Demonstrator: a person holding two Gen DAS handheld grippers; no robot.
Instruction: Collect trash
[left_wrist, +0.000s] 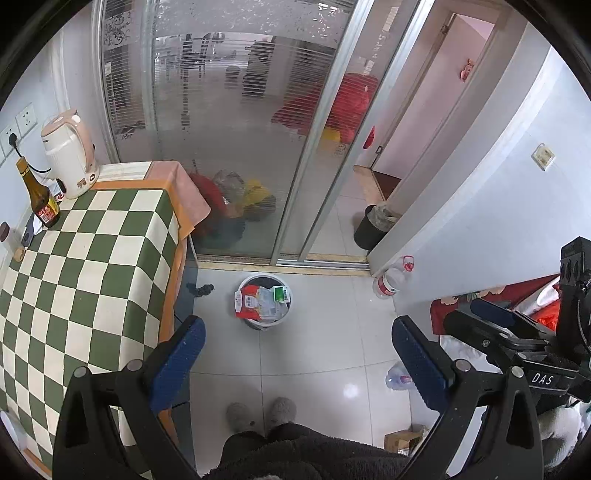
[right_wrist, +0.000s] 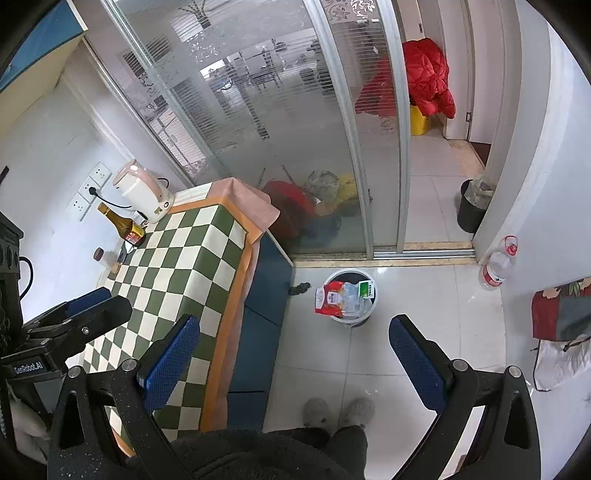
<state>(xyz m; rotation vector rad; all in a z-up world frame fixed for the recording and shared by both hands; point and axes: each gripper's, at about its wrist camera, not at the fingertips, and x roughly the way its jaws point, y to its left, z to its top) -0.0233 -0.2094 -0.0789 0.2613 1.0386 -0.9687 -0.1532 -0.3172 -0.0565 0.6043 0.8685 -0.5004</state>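
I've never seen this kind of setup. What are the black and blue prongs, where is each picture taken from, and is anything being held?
No robot here: a standing person holds a two-finger gripper in each hand. Each picture comes from a fisheye camera on one gripper, looking along its blue-padded fingers. One shows the left gripper, the other the right gripper. Both are open and hold nothing. On the checkered table stand a kettle and a brown bottle. On the floor ahead, a white bin is full of wrappers; a black bin stands in the doorway, and a plastic bottle by the wall.
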